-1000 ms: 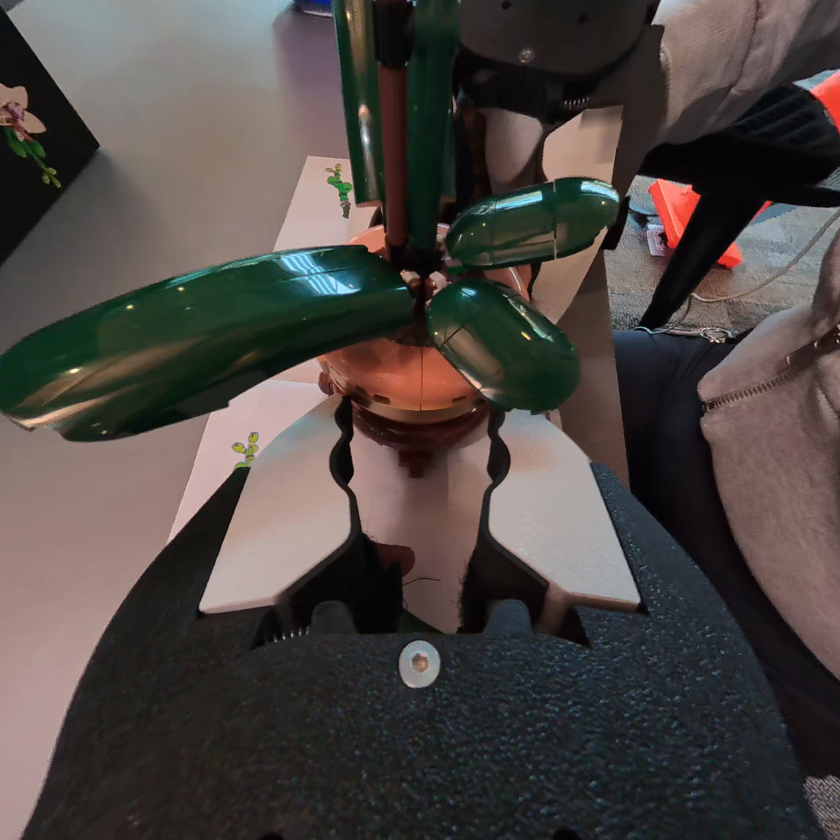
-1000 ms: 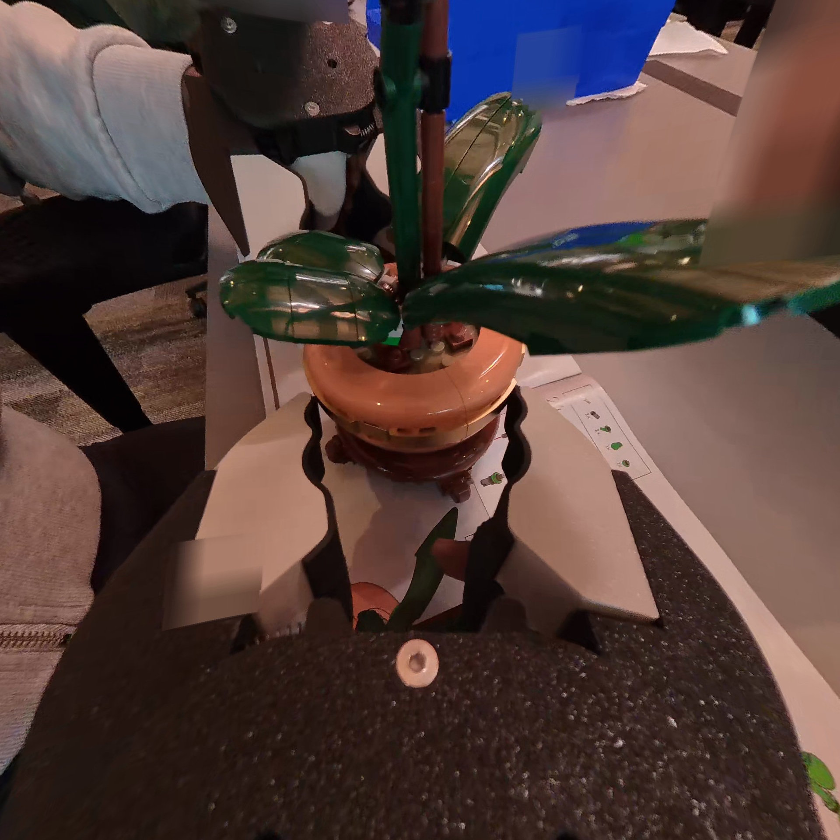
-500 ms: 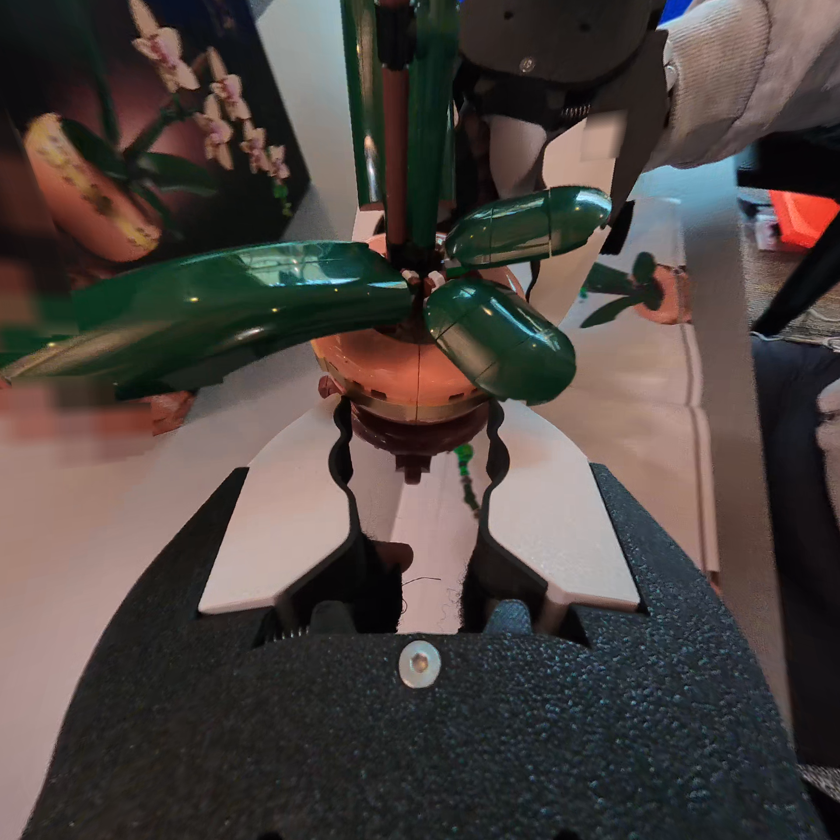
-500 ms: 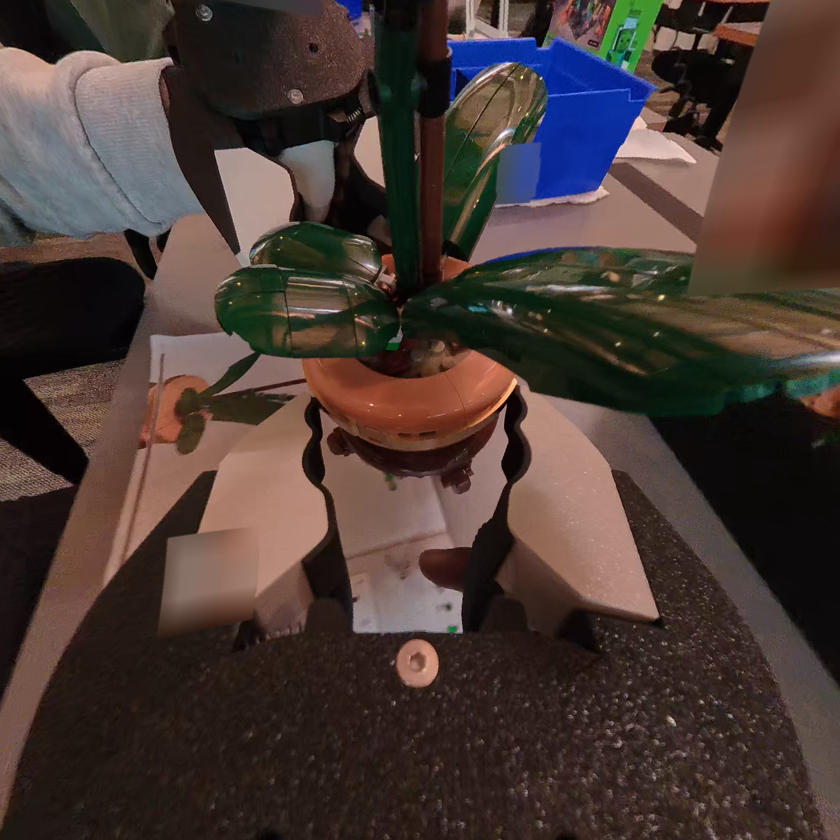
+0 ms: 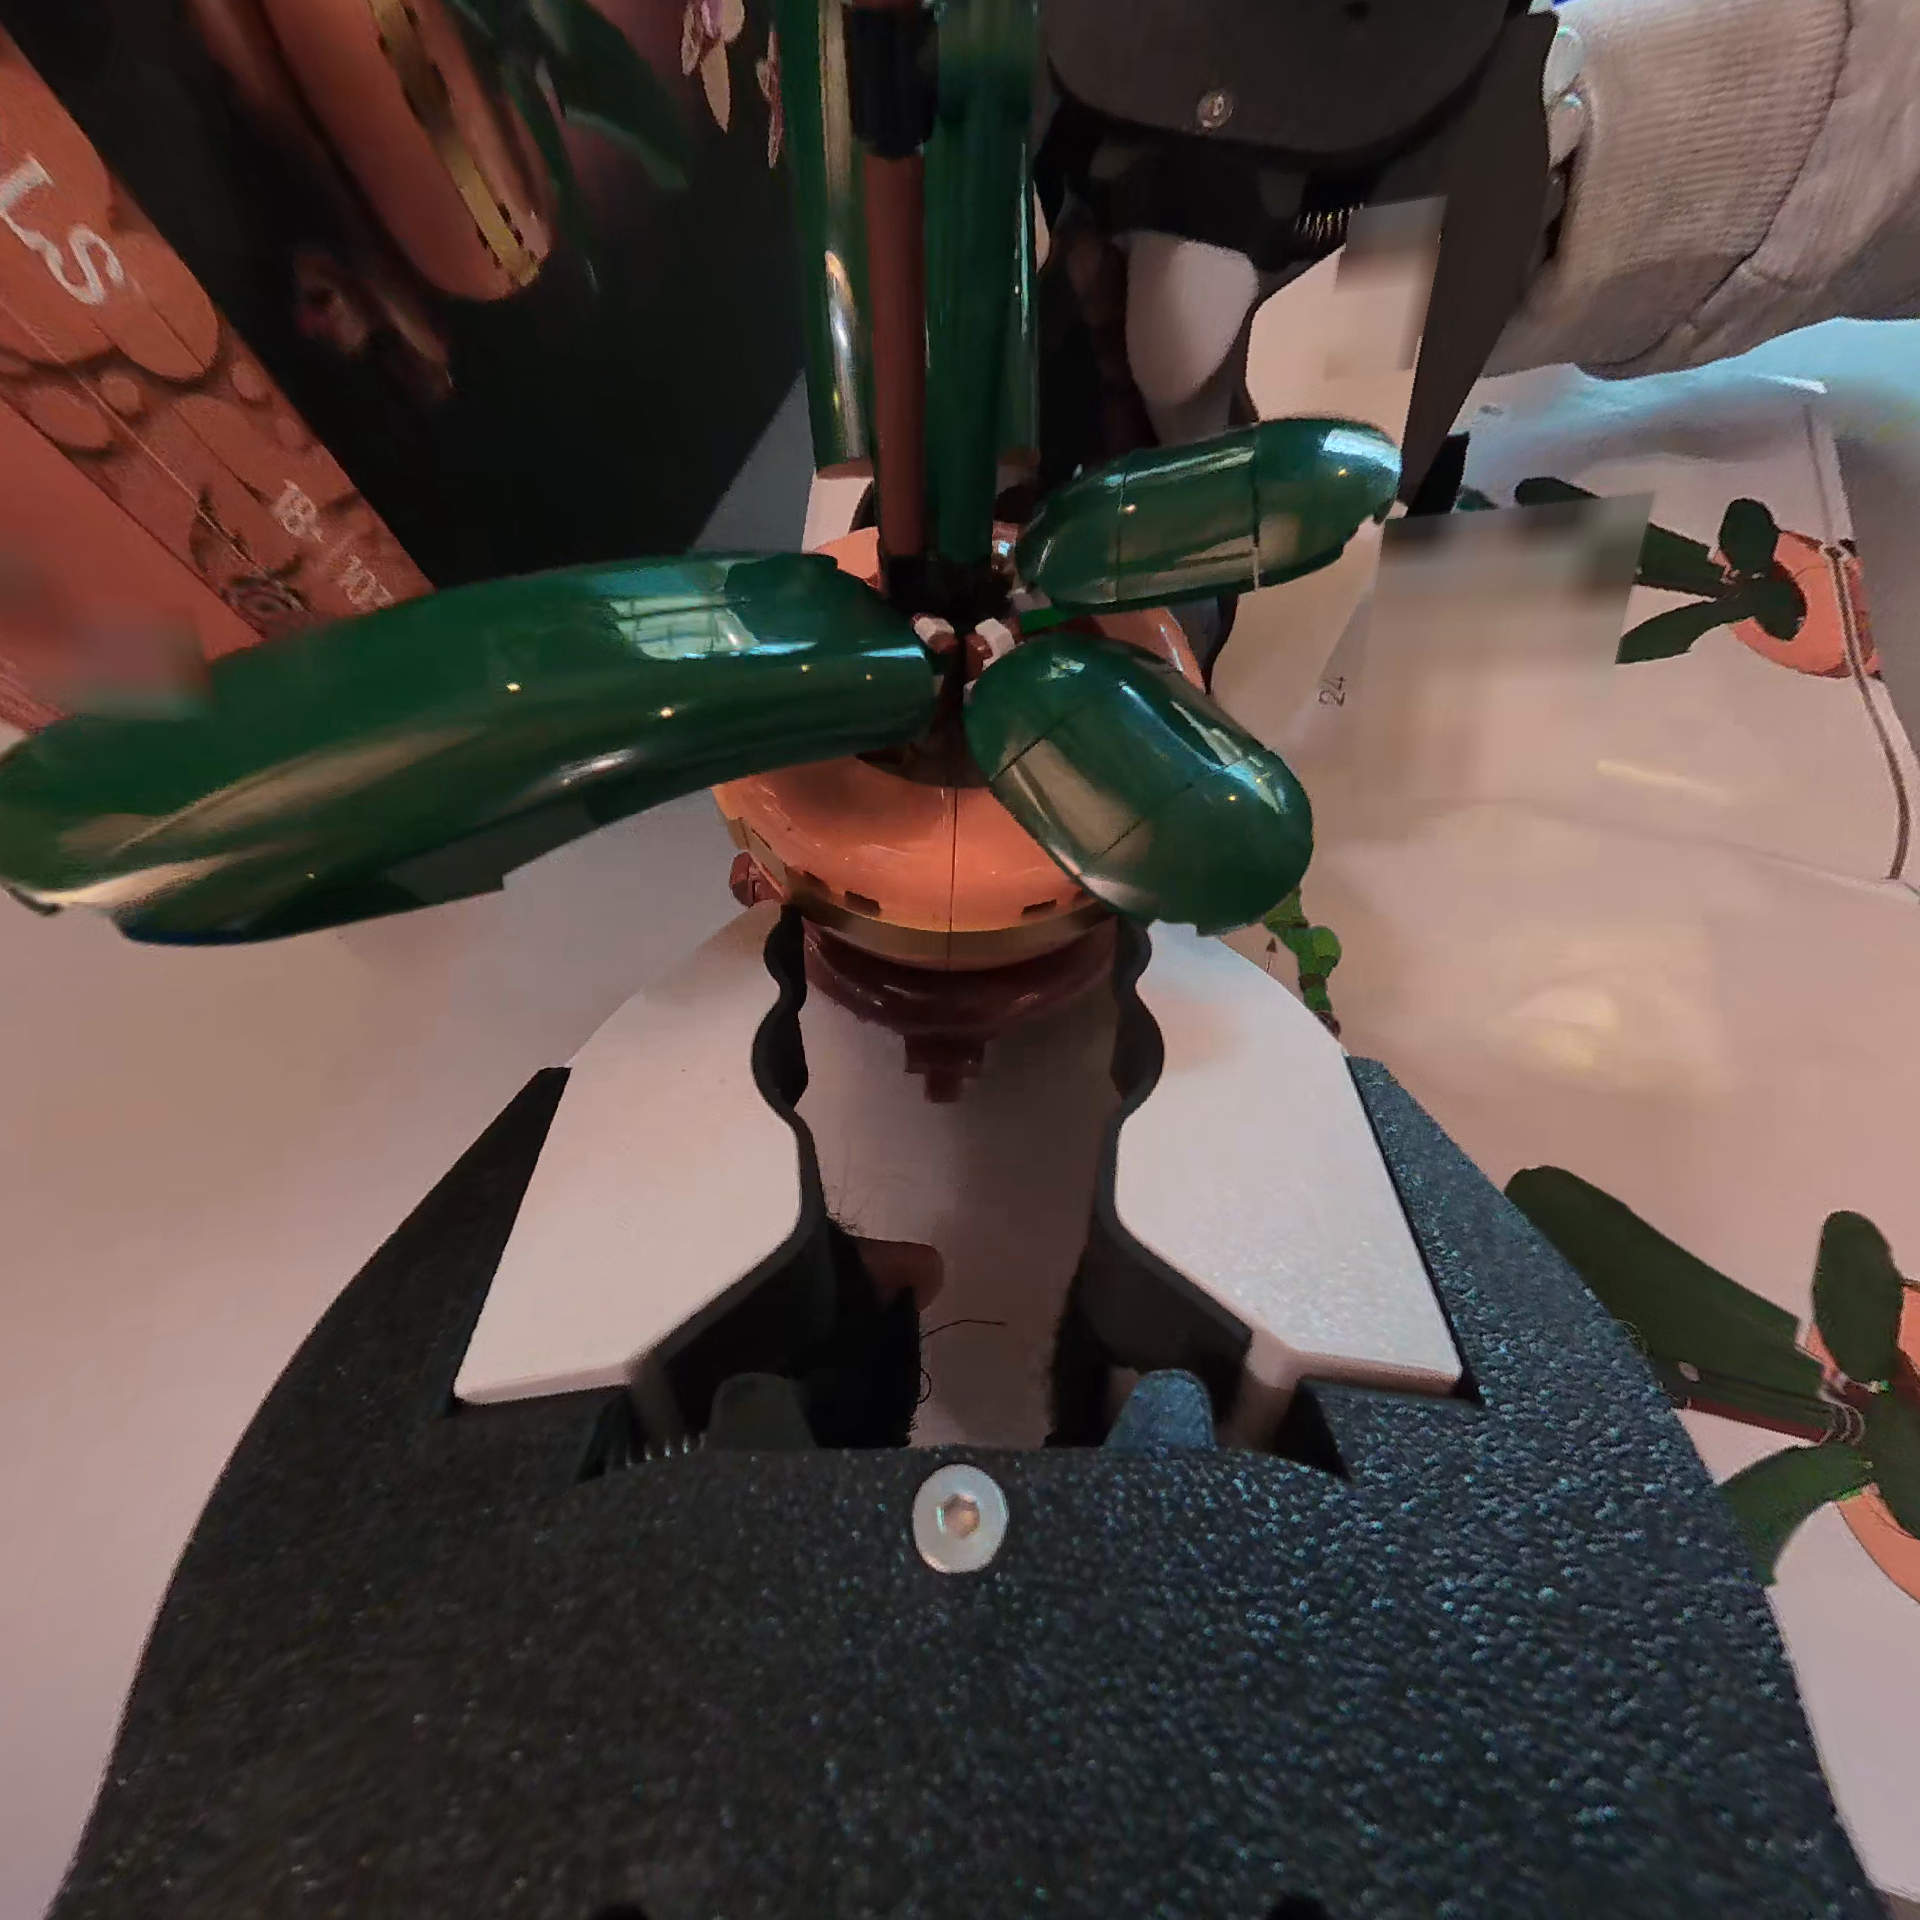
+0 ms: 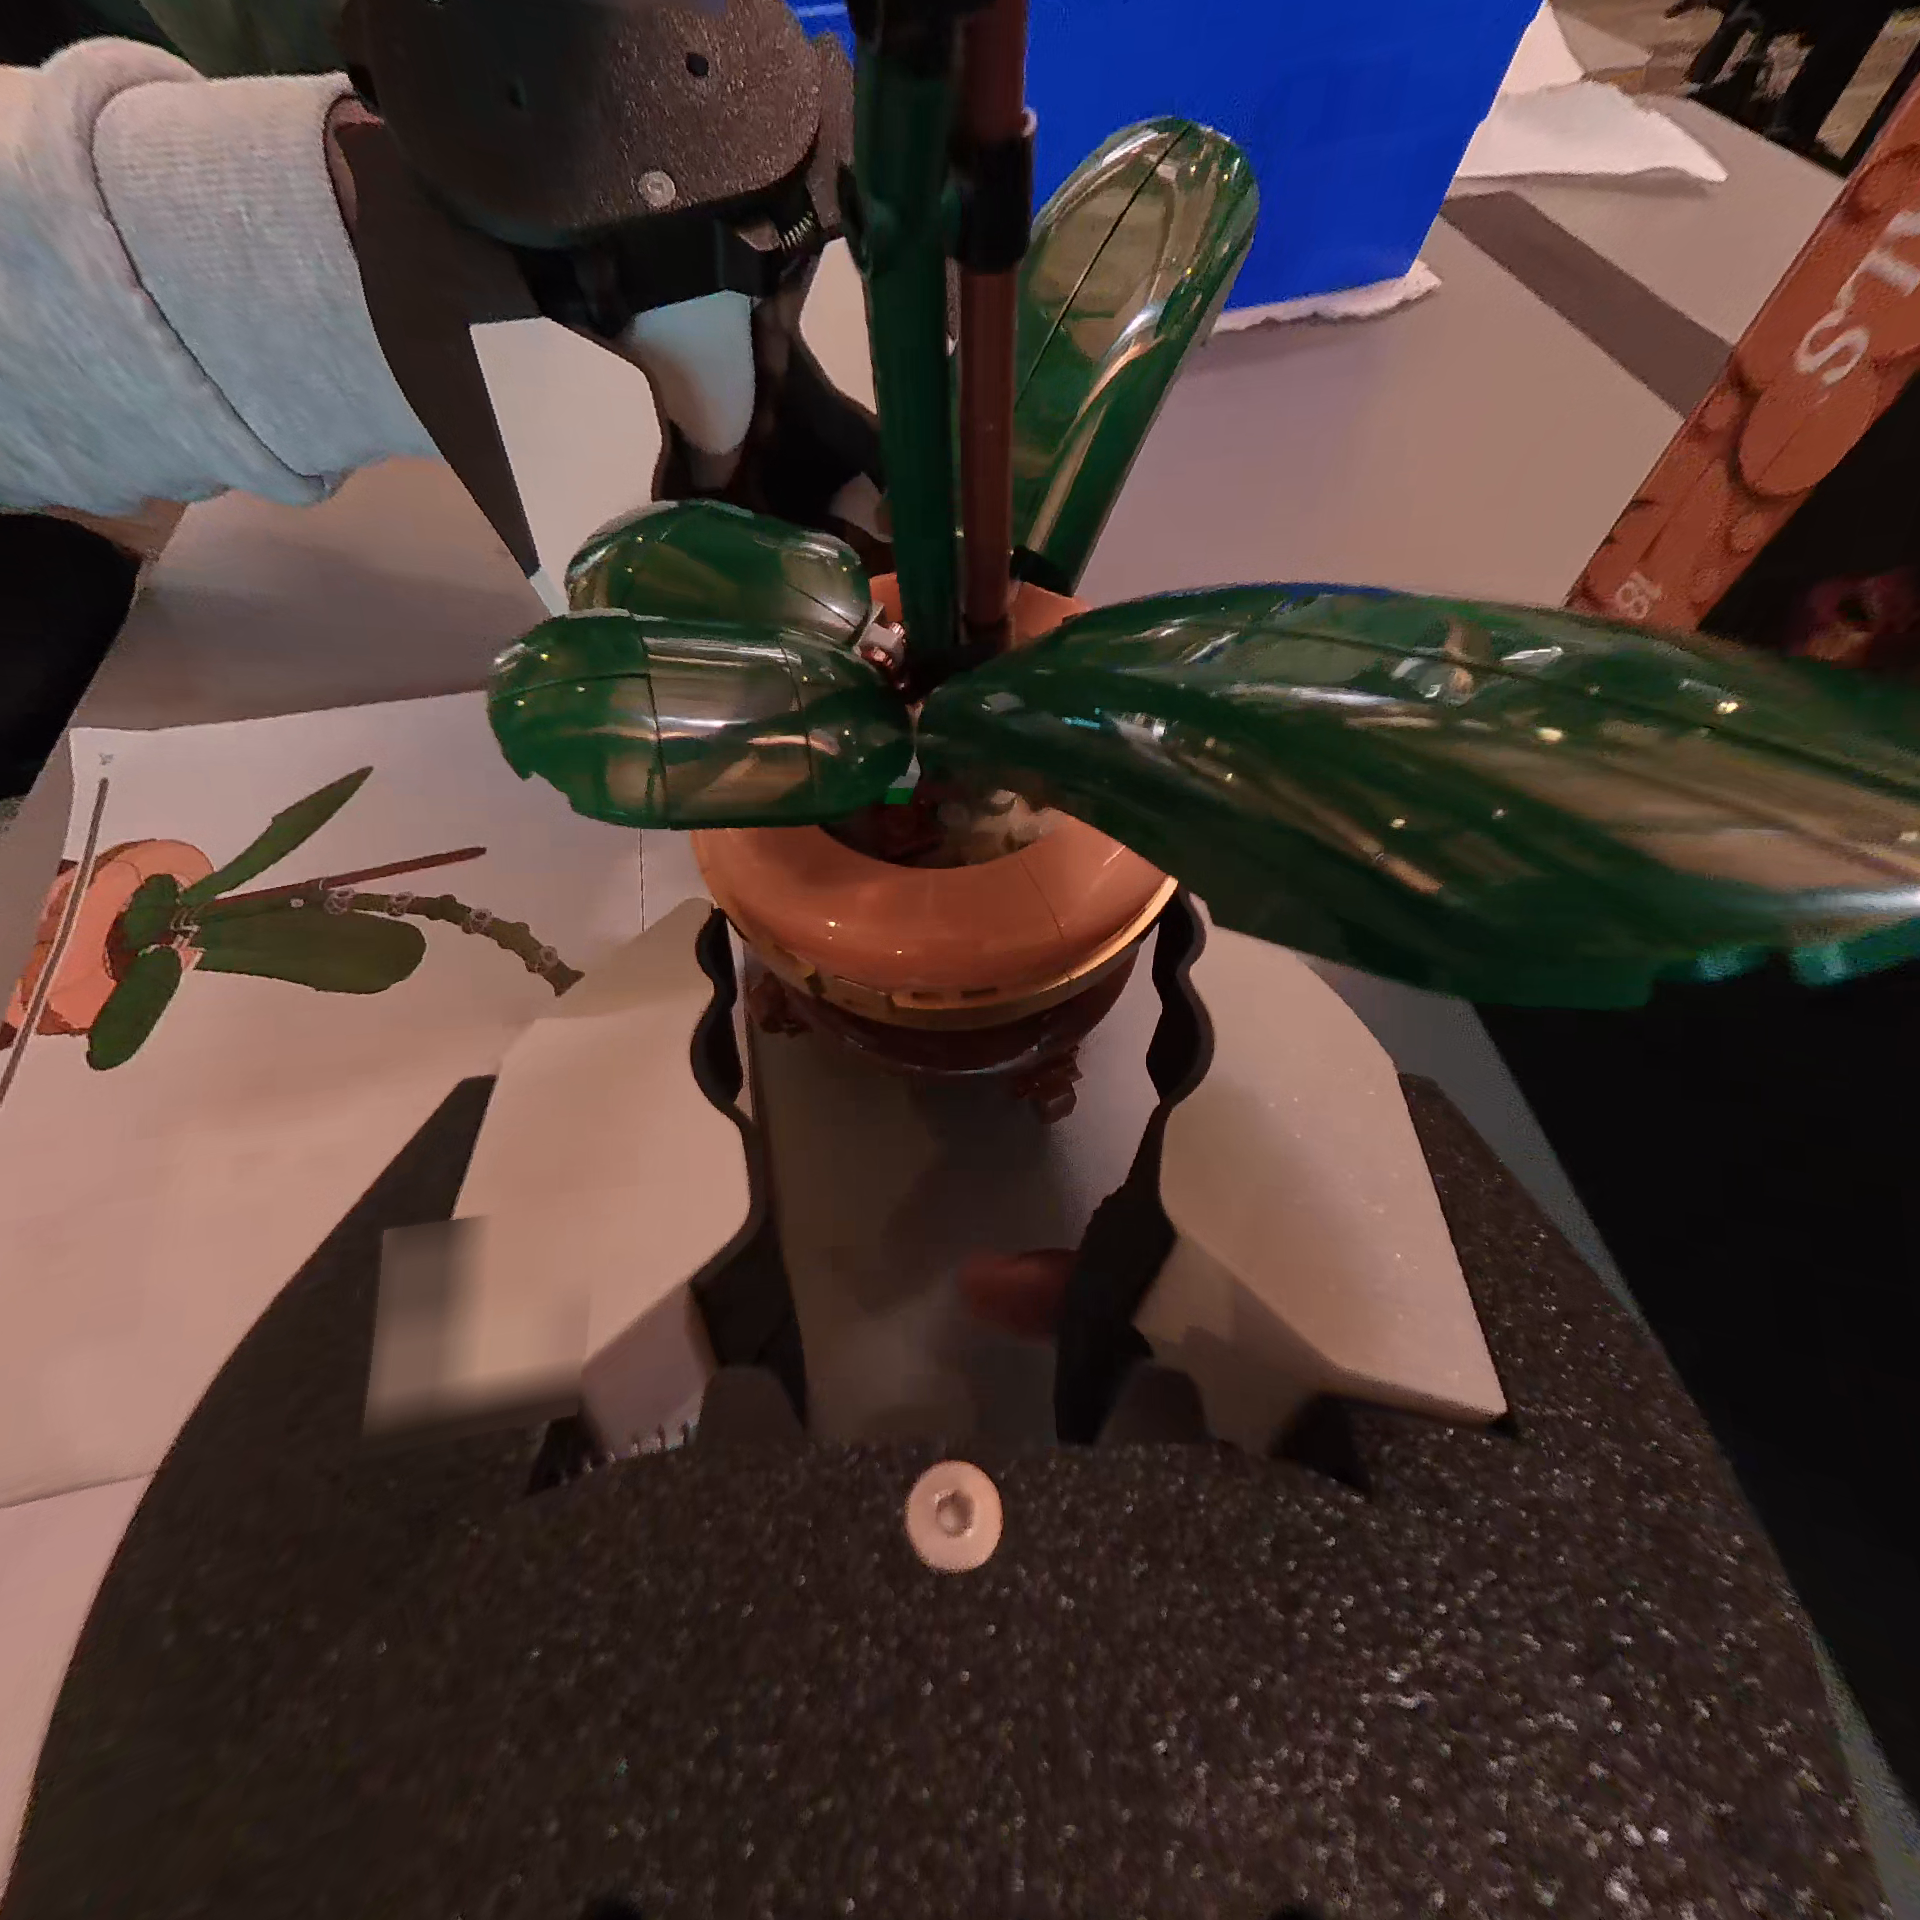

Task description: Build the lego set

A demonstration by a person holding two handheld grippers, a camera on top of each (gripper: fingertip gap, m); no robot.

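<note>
Left tongs [image 5: 951,971] sit at frame centre, clamped on the dark brown base of a brick-built plant pot [image 5: 914,842]; both black pads press the base sides just under the tan rim. Right tongs [image 6: 951,997] grip the same pot [image 6: 925,935] from the opposite side, pads against its lower sides below the rim. The pot appears lifted off the counter [image 6: 1351,416], held between the two tongs.

Dark green leaves spread from the pot mouth: a long leaf [image 5: 436,727] reaching to the left edge of the left view, two short rounded leaves [image 5: 1138,779] to the right of centre. Green and brown stems [image 5: 914,312] rise straight up out of the top of the frame.

An open instruction booklet [image 6: 312,831] with plant drawings lies on the counter, lower left in the right view, right side in the left view. The dark product box [image 5: 364,260] with an orange edge stands in the upper left of the left view. A blue bin [image 6: 1299,135] sits at the top of the right view. A grey knit sleeve [image 6: 187,291] is at the upper left there, behind the other tool.
</note>
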